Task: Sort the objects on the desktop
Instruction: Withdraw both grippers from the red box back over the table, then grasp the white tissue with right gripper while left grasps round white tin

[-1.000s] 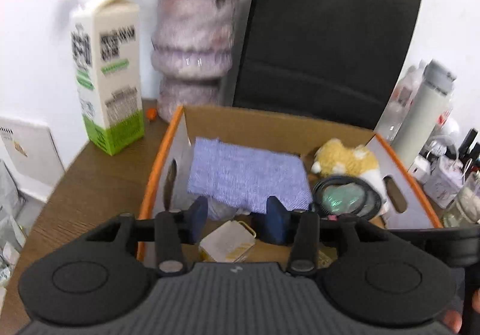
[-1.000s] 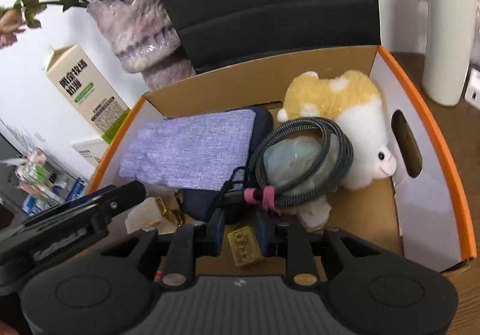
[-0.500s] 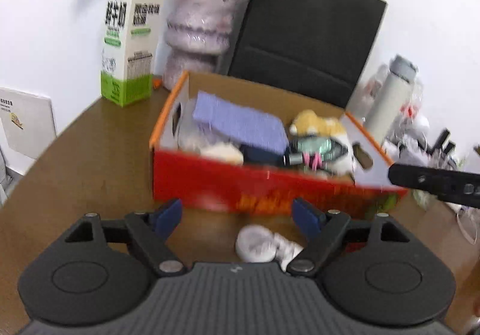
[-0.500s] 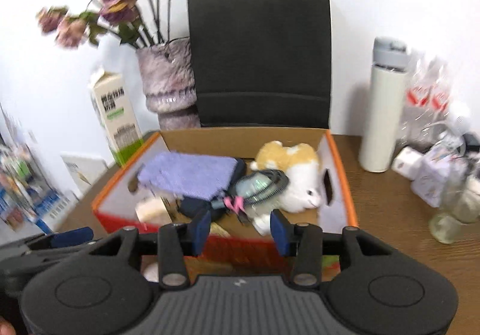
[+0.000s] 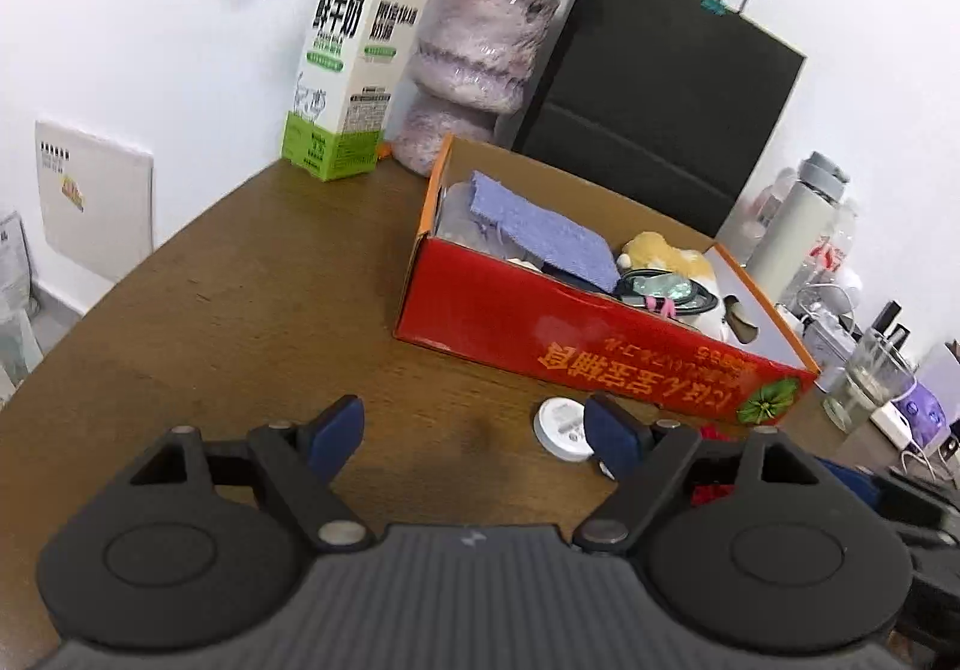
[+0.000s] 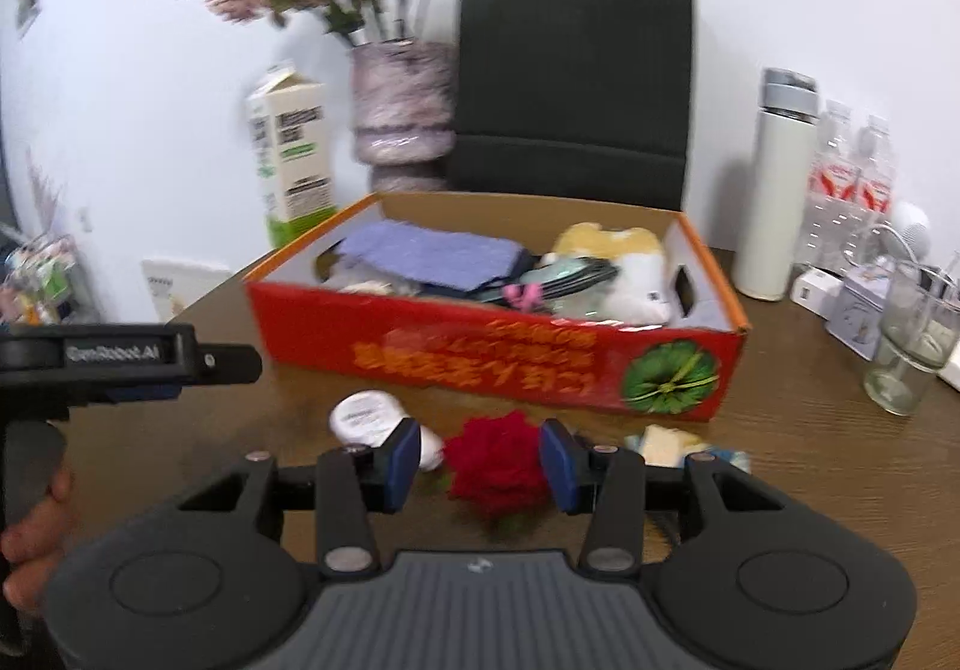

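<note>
A red cardboard box (image 5: 600,334) (image 6: 492,352) on the brown table holds a purple cloth (image 6: 426,256), a plush toy (image 6: 624,262) and a coiled cable (image 6: 570,274). In front of it lie a white round lid (image 5: 561,421) (image 6: 366,418), a red fabric rose (image 6: 498,460) and a small pale packet (image 6: 666,445). My left gripper (image 5: 474,436) is open and empty above bare table, the lid beside its right finger. My right gripper (image 6: 480,457) is open, its fingers either side of the rose, not closed on it.
A milk carton (image 5: 354,69), a purple vase with flowers (image 5: 474,63) and a black paper bag (image 5: 654,99) stand behind the box. A white flask (image 6: 774,190), water bottles, a glass (image 6: 912,340) and chargers crowd the right side.
Both grippers have pulled back out of the box toward the table's near side and opened wider. The right one now brackets the rose. The yellow item the right gripper held is gone.
</note>
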Demonstrator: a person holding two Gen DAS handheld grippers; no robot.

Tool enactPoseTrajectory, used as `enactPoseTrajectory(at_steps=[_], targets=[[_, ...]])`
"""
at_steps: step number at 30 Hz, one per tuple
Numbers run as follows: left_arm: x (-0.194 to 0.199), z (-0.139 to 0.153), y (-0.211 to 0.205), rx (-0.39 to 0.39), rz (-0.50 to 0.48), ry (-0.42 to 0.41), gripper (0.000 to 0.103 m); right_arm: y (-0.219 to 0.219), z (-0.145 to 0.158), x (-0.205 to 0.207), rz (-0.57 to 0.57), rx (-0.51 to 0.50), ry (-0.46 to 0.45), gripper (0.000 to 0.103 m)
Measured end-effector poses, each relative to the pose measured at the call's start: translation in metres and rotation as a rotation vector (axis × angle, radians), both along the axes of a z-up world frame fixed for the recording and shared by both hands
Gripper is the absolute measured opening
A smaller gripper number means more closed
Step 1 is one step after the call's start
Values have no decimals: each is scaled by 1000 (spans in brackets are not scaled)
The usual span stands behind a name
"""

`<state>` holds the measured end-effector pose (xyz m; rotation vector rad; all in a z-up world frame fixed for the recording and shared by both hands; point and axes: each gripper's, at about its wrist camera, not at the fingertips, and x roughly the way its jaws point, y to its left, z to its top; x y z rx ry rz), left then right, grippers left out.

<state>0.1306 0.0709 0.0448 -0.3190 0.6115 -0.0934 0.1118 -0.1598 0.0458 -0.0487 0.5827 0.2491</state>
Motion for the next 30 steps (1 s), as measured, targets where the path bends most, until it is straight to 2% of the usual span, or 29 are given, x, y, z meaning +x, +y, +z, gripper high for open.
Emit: enactPoseTrajectory(at_steps=[3,5,7,10,11,13,16,17,19,21,24,26,27,28,29,30], targets=[[-3,-5,-2,48,11,4,84,14,-6,5,48,8,-1,39],[0,-8,0,52,34,18,84,21,-8,14,55,44,8,34],[1,-11,1,53,38,21,84,26,-12,25,64,65,26,32],[1,-15,-4,109,43,11,84,33,-23,46,74,88,74,24],[2,-16,-6,119,38,7,84,36,-31,56,69,84,103,24],[1,-18,-8,106,8,-5,84,36,-36,59,55,81,117,14],[0,-21,-16,95,-37,-13,84,24,-35,57,31,143,131,7],[0,-22,-18,94,-51,-17,84,18,-30,53,12,166,128,7],[7,-25,-25,73,-90,-17,84,3,-14,37,-23,206,65,7],[20,-26,-36,68,-122,-10,84,-14,0,19,-43,286,15,7],[43,-27,-60,133,-158,10,82,-33,10,1,-39,346,-23,7],[56,-30,-71,146,-160,24,81,-41,11,-5,-14,371,-22,7],[62,-33,-75,147,-154,37,76,-46,10,-8,1,393,-22,7],[66,-35,-77,145,-150,54,62,-50,8,-10,5,406,-24,7],[67,-37,-79,154,-144,46,54,-52,8,-9,2,406,-25,7],[67,-38,-81,164,-156,47,39,-55,7,-10,-11,403,-20,7]])
